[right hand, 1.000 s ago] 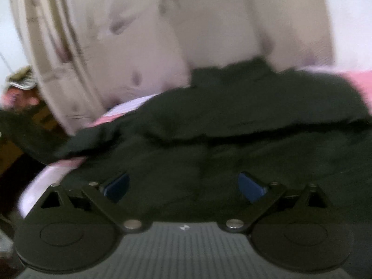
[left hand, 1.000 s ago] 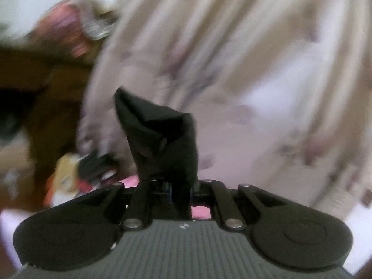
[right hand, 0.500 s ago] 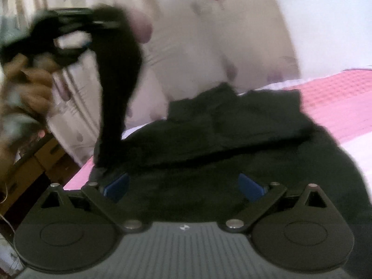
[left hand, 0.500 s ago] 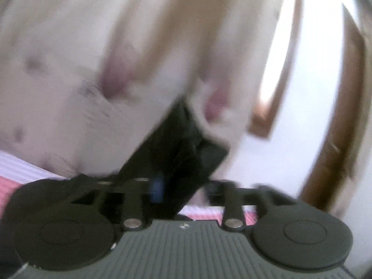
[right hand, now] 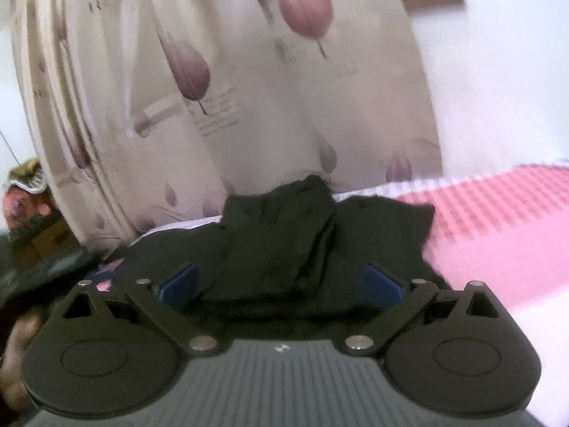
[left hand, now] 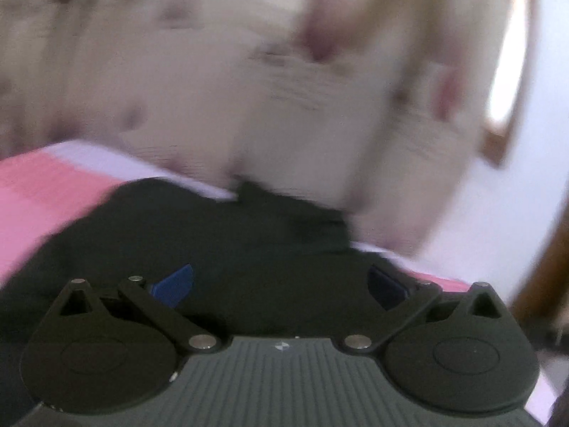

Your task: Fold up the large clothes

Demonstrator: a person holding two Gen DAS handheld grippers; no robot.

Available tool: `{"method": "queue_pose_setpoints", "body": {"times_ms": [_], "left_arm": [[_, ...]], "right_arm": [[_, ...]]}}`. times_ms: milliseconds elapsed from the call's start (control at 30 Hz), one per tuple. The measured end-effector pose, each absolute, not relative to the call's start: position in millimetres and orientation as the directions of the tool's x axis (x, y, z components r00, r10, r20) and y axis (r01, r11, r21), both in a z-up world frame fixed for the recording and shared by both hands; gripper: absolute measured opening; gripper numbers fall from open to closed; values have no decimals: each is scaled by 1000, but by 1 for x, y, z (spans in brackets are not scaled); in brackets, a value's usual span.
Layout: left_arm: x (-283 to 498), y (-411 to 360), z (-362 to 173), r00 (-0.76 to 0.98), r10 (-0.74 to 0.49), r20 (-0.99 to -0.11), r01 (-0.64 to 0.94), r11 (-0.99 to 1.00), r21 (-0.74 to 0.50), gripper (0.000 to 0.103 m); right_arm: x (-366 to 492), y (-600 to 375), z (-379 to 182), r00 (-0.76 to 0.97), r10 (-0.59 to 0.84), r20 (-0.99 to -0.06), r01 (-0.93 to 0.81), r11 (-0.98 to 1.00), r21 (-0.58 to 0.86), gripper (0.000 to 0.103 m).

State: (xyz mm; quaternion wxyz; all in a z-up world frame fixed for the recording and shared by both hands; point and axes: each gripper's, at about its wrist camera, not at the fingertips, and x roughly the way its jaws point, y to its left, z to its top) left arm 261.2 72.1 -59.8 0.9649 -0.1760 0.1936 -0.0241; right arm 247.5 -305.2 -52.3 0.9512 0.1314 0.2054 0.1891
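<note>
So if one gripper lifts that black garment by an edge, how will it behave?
Probably floppy: the black garment lies in soft rumpled folds on the pink bedspread. It would likely drape and unfold when lifted. Seems light, thin cloth, unlikely to slide far.

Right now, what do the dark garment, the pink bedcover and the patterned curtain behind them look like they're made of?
Dark garment: soft matte fabric, maybe cotton knit; it slumps in limp folds, no sheen.
Pink bedcover: woven cloth, possibly waffle-textured; a small raised check grid shows.
Curtain: thin, smooth cream textile printed with purple leaf shapes, hanging in long vertical pleats; the fibre can't be told.
</note>
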Motion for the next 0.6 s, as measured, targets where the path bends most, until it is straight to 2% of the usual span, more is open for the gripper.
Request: {"method": "queue_pose_setpoints", "body": {"times_ms": [133,200,233,267,300,367,500,567,600], "left_arm": [[259,126,-87,905,16,-426,-176,924,-340,102],[262,146,-100,898,48,-436,-226,903,-366,102],[261,152,-106,896,61,-440,-246,893,-378,102],[259,157,-111,894,63,-444,-257,883,-392,102],[254,161,-113,892,61,-447,-261,877,-403,102],[254,162,-115,892,76,-446,-275,874,-401,102],[255,161,-117,888,85,-452,-277,884,-377,103],[248,159,-117,886,77,-457,-275,881,-385,103],[244,157,-116,888,75,-454,-272,881,-388,103]], "right_arm": [[324,-289,-55,813,390,-433,-266,910,319,96],[359,-277,-65,767,388,-511,-241,913,330,86],[370,-271,-72,744,394,-539,-234,910,343,64],[382,-263,-81,702,420,-576,-242,900,362,28],[388,-255,-87,681,416,-603,-238,904,355,17],[388,-241,-87,710,386,-590,-264,921,286,6],[364,-242,-47,841,349,-413,-296,936,189,5],[359,-244,-41,888,271,-372,-260,962,80,5],[362,-247,-46,886,251,-389,-244,967,67,5]]}}
